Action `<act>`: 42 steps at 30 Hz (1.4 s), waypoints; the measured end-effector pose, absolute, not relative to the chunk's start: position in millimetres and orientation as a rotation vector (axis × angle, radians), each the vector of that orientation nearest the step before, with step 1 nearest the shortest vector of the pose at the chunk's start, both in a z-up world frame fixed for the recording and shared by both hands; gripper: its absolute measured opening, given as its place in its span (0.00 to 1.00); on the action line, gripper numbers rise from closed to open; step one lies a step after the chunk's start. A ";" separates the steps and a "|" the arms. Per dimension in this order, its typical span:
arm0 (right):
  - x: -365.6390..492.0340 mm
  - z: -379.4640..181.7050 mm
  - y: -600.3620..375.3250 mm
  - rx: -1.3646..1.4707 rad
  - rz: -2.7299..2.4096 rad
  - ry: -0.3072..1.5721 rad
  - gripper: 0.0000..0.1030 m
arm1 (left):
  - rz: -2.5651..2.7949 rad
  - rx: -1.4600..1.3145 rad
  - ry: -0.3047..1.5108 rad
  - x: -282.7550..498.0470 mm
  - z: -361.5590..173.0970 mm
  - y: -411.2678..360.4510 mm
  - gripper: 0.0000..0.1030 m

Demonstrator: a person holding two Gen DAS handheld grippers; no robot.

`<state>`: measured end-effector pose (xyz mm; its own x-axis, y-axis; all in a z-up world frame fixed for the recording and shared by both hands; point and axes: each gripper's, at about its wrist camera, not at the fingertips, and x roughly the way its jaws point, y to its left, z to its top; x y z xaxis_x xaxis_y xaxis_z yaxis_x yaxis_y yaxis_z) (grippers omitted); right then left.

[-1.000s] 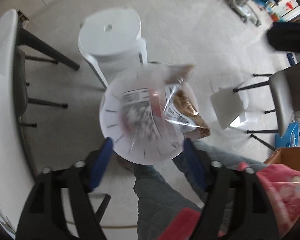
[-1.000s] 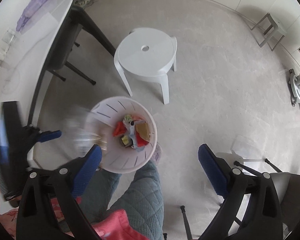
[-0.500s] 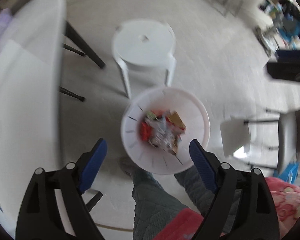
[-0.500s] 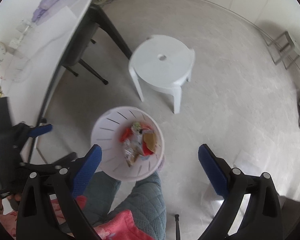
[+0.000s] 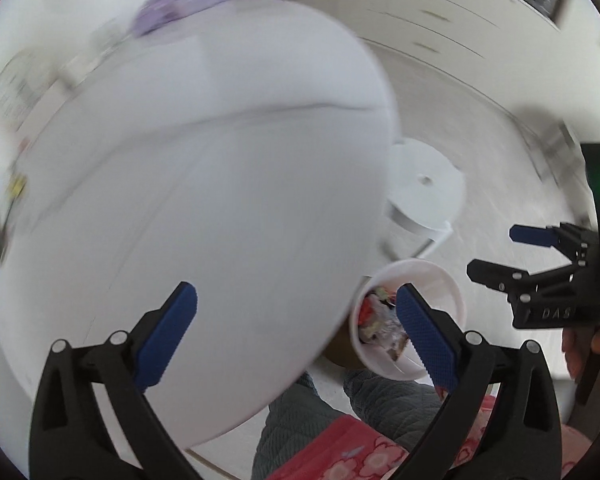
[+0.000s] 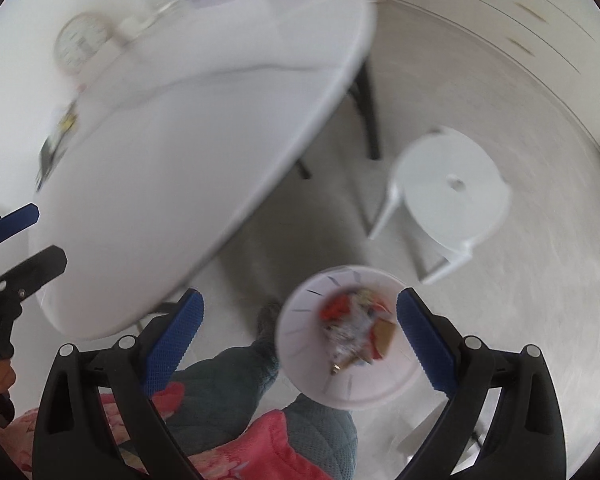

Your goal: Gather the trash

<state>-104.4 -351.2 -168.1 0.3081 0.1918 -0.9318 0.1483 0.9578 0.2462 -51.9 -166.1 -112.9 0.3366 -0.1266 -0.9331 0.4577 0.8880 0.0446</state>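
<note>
Nearest, at the bottom of both views, the left gripper (image 5: 296, 316) has nothing between its jaws, which are opening, and the right gripper (image 6: 298, 320) hangs spread and empty; just beyond, the white bin (image 6: 300, 332) of crumpled wrappers (image 6: 356, 328) stands on the floor by the person's quilted legs (image 6: 228, 384). Farther, filling the left and upper frame, the round white surface (image 5: 204, 184) shows only smeared items at its far edge, including a lilac bundle (image 5: 184, 0), so a hasty reach could clip the rim or seize something that is not trash.
</note>
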 end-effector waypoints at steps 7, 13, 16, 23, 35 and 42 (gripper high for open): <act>-67.6 -158.5 -278.5 0.212 0.145 1.271 0.97 | -0.263 0.221 1.196 -46.6 -112.8 -97.9 0.92; -55.7 -151.5 -246.1 0.178 0.170 1.271 0.97 | -0.250 0.207 1.171 -40.6 -108.5 -73.5 0.92; -52.3 -147.2 -238.0 0.187 0.164 1.261 0.97 | -0.243 0.210 1.144 -35.4 -106.7 -70.8 0.92; -32.6 -113.6 -226.7 0.214 0.124 1.169 0.97 | -0.194 0.159 1.030 -12.4 -71.5 -46.2 0.92; 8.3 24.2 -189.6 0.074 0.153 0.819 0.98 | -0.028 0.112 0.751 30.1 42.5 6.1 0.92; 11.3 101.2 -177.8 0.020 0.243 0.618 0.98 | 0.069 0.095 0.635 28.1 100.5 10.9 0.92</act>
